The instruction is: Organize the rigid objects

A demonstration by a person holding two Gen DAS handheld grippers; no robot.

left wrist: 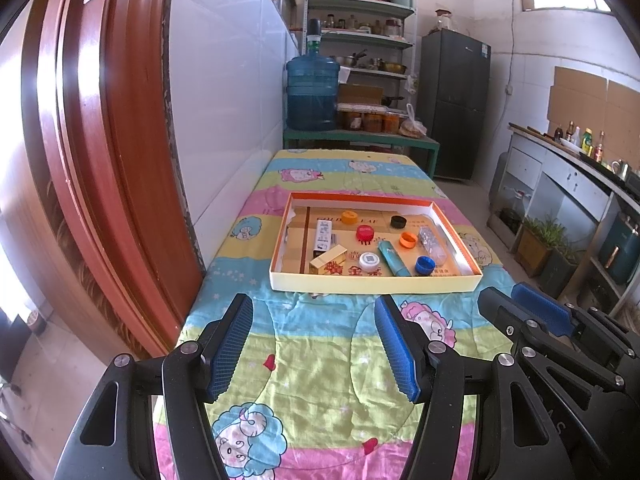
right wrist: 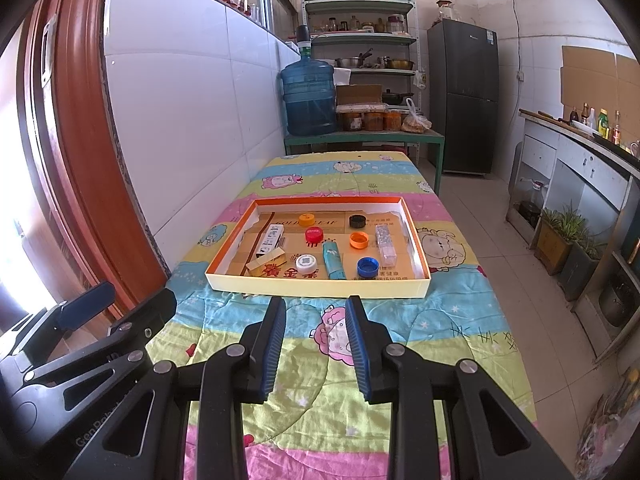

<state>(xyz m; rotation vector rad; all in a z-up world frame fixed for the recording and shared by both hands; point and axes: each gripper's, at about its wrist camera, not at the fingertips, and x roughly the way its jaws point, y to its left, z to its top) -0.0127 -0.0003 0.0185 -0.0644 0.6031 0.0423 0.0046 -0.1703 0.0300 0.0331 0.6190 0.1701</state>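
A shallow cardboard tray (left wrist: 372,282) (right wrist: 320,289) with orange inner walls lies on the cartoon-print tablecloth. In it lie a yellow cap (left wrist: 349,217), a red cap (left wrist: 365,233), a black cap (left wrist: 398,221), an orange cap (left wrist: 408,239), a blue cap (left wrist: 424,265), a white cap (left wrist: 369,260), a teal tube (left wrist: 394,258), a clear plastic box (left wrist: 432,245), a white box (left wrist: 323,234) and a gold box (left wrist: 328,259). My left gripper (left wrist: 314,344) is open and empty, short of the tray's near wall. My right gripper (right wrist: 316,340) is open and empty, also short of the tray.
A red wooden door frame (left wrist: 100,140) stands close on the left beside a white tiled wall. A blue water jug (left wrist: 311,94) stands on a green bench past the table. A dark fridge (left wrist: 454,104) and a counter with bottles (left wrist: 576,148) line the right side.
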